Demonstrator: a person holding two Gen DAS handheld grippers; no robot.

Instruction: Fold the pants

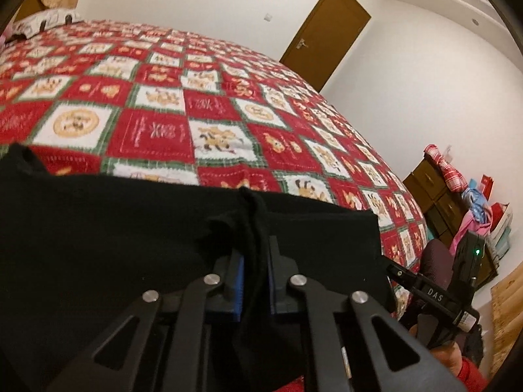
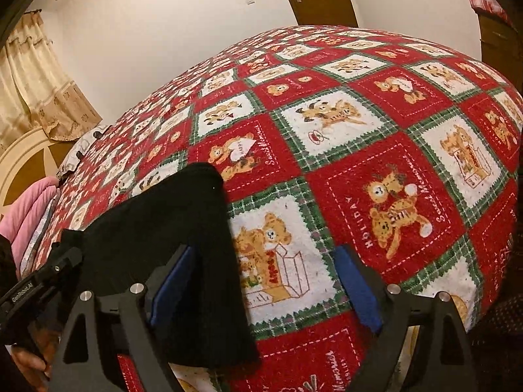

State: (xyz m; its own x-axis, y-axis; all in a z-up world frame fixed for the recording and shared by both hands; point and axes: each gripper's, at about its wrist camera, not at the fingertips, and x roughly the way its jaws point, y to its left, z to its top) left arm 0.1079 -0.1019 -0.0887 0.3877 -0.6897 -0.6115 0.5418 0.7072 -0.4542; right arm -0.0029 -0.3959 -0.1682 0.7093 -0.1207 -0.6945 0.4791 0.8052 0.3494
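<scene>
Left gripper (image 1: pixel 254 261): black two-finger tool with blue pads, nearest the left wrist lens; its fingers are clamped together on a bunched ridge of the black soft-knit pants (image 1: pixel 130 228).
Pants, left view: the dark cloth spreads wide across the near edge of the bed, a raised fold running from the pads away toward the bedspread.
Right gripper (image 2: pixel 261 281): same black frame and blue pads, spread wide apart; nothing is pinched between them.
Right gripper's left finger (image 2: pixel 178 274): it lies against the right-hand border of the pants (image 2: pixel 170 222); whether it is over or under the cloth I cannot tell.
Right gripper's right finger (image 2: pixel 356 284): over bare bedspread, apart from the pants.
Pants, right view: a long black panel reaching from the near edge of the bed inward, ending in a rounded corner.
Bed covering: red, white and green checked quilt (image 2: pixel 376 150) printed with teddy bears, carrying the pants.
Far wall: brown wooden door (image 1: pixel 323 32) beyond the far edge of the bed.
Right side of the bed: brown wooden dresser (image 1: pixel 434 189) heaped with coloured clothes.
Head of the bed: beige patterned curtain (image 2: pixel 36 91) and a pink folded cloth (image 2: pixel 29 209) at the left edge.
</scene>
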